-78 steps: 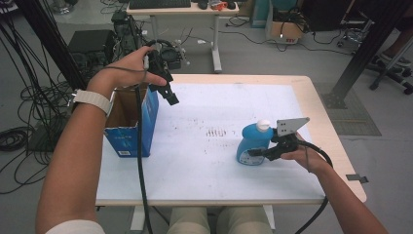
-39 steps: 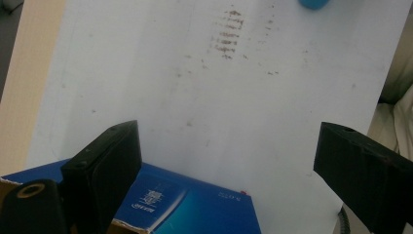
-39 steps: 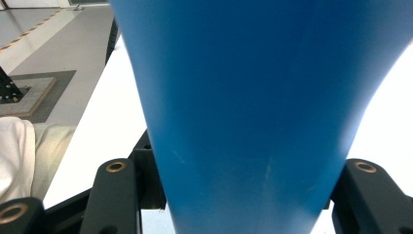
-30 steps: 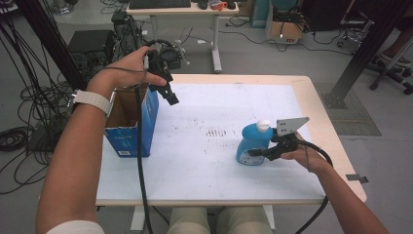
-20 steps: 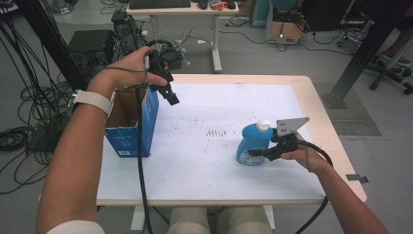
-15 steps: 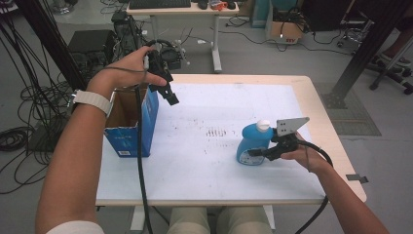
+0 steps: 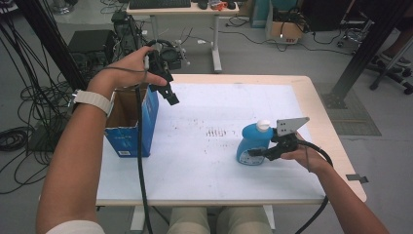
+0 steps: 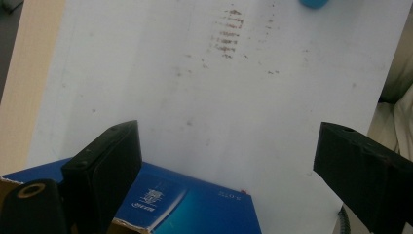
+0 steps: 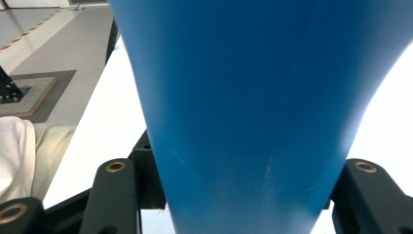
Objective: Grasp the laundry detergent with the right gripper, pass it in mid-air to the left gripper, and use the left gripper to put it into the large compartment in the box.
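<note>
Right gripper (image 7: 255, 152) is pinching the blue bottle (image 7: 253, 144), which stands upright on the tabletop (image 7: 204, 161) toward its right edge, nearer the near edge than the far one; in the right gripper view the jaws sit low on the bottle's (image 9: 253, 112) body, so I judge a straight lift before any sideways travel is safest, keeping the white cap (image 7: 263, 125) up. Left gripper (image 7: 170, 95) hangs with jaws spread above the open cardboard box (image 7: 134, 124) at the left edge, and should keep clear of the opening if the bottle is bound there.
</note>
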Demonstrator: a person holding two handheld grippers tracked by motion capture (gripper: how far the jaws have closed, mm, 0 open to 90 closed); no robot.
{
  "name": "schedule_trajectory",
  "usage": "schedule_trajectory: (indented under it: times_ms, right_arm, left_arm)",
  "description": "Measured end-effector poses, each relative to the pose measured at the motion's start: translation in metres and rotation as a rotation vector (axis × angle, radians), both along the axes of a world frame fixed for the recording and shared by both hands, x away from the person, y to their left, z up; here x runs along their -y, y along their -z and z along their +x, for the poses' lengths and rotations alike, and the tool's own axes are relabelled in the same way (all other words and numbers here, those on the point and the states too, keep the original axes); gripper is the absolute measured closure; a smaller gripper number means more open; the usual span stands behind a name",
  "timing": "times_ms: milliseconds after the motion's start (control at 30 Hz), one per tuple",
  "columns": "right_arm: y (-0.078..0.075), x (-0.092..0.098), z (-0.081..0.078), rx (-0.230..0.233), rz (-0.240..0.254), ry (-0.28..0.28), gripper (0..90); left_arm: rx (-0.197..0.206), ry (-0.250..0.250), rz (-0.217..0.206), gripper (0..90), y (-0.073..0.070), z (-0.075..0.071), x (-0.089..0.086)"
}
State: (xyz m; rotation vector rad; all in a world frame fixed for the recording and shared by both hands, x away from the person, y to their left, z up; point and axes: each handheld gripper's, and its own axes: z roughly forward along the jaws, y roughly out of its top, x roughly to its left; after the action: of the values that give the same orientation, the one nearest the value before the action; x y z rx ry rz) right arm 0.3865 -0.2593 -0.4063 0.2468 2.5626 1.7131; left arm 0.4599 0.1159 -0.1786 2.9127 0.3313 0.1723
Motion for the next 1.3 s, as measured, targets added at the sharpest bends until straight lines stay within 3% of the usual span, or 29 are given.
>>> schedule_trajectory:
  times_ms: [767,1000,1067,1133,1300]
  right_arm:
    - [0.0002,-0.0004,0.0013,0.014,0.003,-0.01,42.5]
    - [0.0002,0.0,-0.0003,-0.002,0.003,0.004,42.5]
    - [0.0003,-0.0005,0.0014,0.013,0.004,-0.011,42.5]
    - [0.0004,-0.0002,-0.0003,-0.004,0.006,0.003,42.5]
    - [-0.0006,0.0004,0.0018,0.003,-0.015,-0.024,42.5]
  left_arm:
    - [0.001,0.0,0.0,10.7,0.0,0.0001,0.0004]
    - [0.001,0.0,0.001,10.7,0.0002,0.0001,0.0005]
    - [0.001,0.0,0.001,10.7,0.0002,0.0001,0.0006]
    - [0.0,-0.003,0.0,10.7,0.0003,0.0,0.0004]
    - [0.0,-0.001,-0.001,10.7,0.0002,0.0002,-0.0002]
